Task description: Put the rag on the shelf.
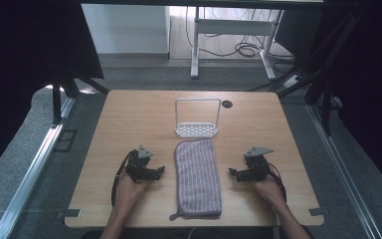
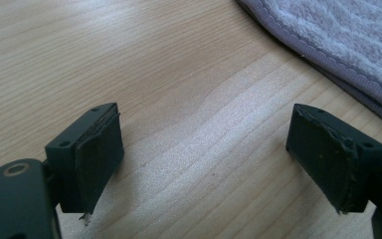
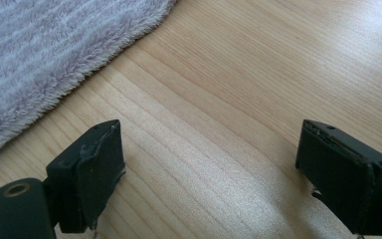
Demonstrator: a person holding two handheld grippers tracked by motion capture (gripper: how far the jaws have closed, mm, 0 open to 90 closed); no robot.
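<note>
The wooden table (image 1: 129,114) has bare wood on both sides of the striped towel (image 1: 197,178), which lies lengthwise at the near middle, its near end at the table's front edge. A white rack (image 1: 197,119) stands just beyond it. The left gripper (image 1: 160,171) and right gripper (image 1: 232,173) rest beside its long edges, jaws spread apart, holding nothing.

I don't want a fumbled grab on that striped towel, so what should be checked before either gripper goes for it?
1. Left gripper open, nothing between jaws: ok.
2. Right gripper open, nothing between jaws: ok.
3. Towel lying flat between both grippers, neither touching it: ok.
4. Wood table bare beside each long towel edge: ok.
5. White rack apart from the towel's far end: cannot tell, they look very close.
6. Towel's number of folded layers: cannot tell.
</note>
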